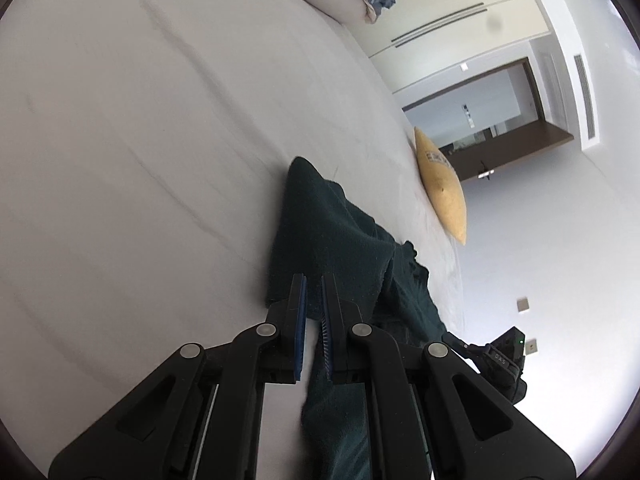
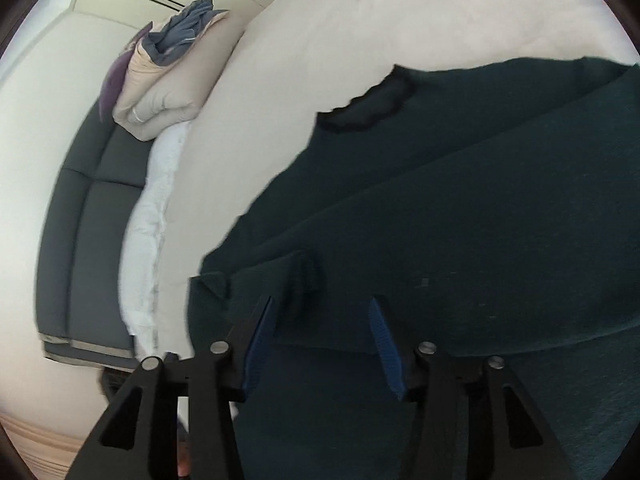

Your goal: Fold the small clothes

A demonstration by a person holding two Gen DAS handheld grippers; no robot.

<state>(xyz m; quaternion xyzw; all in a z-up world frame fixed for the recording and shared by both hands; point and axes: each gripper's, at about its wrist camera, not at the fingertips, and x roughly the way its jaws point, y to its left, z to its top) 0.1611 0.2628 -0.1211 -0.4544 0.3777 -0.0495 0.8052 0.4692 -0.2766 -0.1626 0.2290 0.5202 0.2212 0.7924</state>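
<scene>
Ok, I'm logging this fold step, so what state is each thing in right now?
Dark green garment: partly folded, lying on the bed.
Left gripper: shut on the garment's edge.
Right gripper: open above the garment, nothing pinched.
Yellow cushion: lying at the bed's edge.
Bed: sheet lightly creased.

Ahead of you and to the left of the dark green garment (image 1: pixel 328 232), the pale bed sheet (image 1: pixel 140 140) lies bare and wide, so a gripper can sweep there freely. At the bed's right edge 1 yellow cushion (image 1: pixel 442 188) blocks the way. At the head end, the folded beige duvet (image 2: pixel 160 96) with grey clothes (image 2: pixel 180 32) heaped on top closes that side.
</scene>
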